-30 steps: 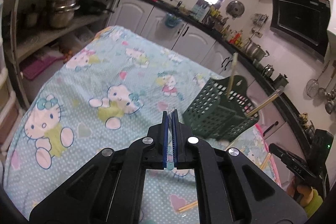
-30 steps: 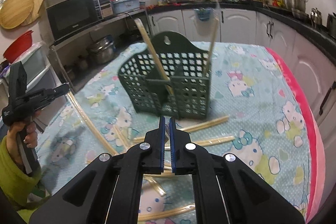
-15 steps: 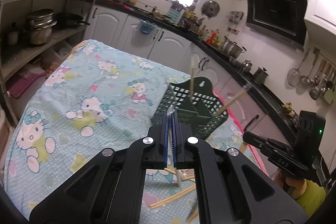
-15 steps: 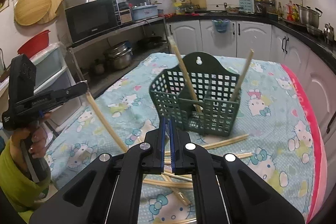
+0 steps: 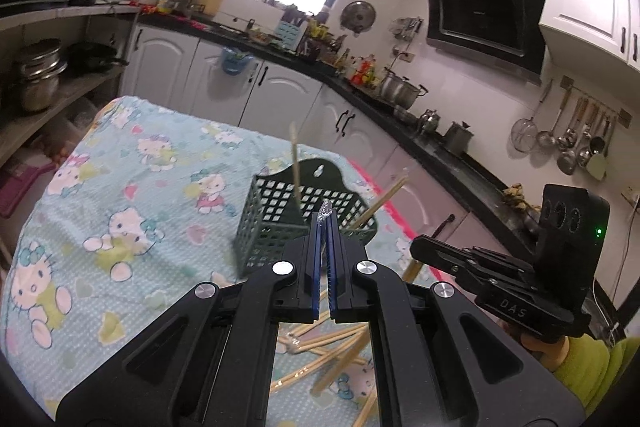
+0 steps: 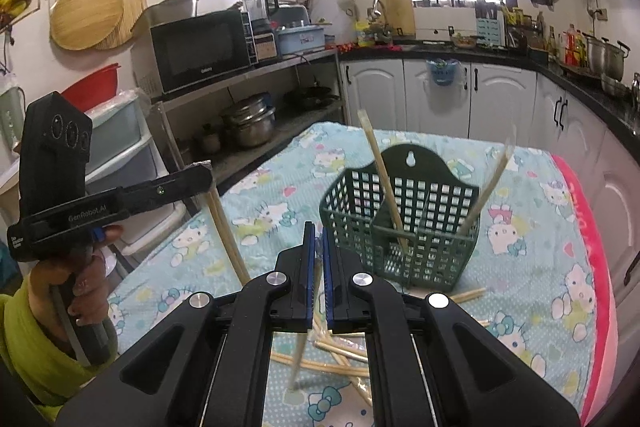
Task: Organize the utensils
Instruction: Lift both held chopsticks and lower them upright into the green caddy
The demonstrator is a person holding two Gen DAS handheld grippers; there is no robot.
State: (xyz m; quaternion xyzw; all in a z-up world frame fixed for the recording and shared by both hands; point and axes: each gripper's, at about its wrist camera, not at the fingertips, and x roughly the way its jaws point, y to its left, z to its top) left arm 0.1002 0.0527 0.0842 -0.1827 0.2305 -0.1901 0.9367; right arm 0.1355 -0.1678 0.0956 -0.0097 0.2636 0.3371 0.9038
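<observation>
Left gripper [image 6: 200, 175] pinches a wrapped chopstick pair [image 6: 224, 227] slanting downward, right gripper [image 6: 316, 231] pinching another [image 6: 304, 343] hanging near-vertical.

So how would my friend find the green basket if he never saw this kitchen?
Look at the table with the blue cartoon-cat cloth in the middle of the kitchen. On it stands a dark green plastic basket with grid holes. It is the only upright thing there, with two chopsticks poking out, while the other chopsticks lie loose on the cloth.
</observation>
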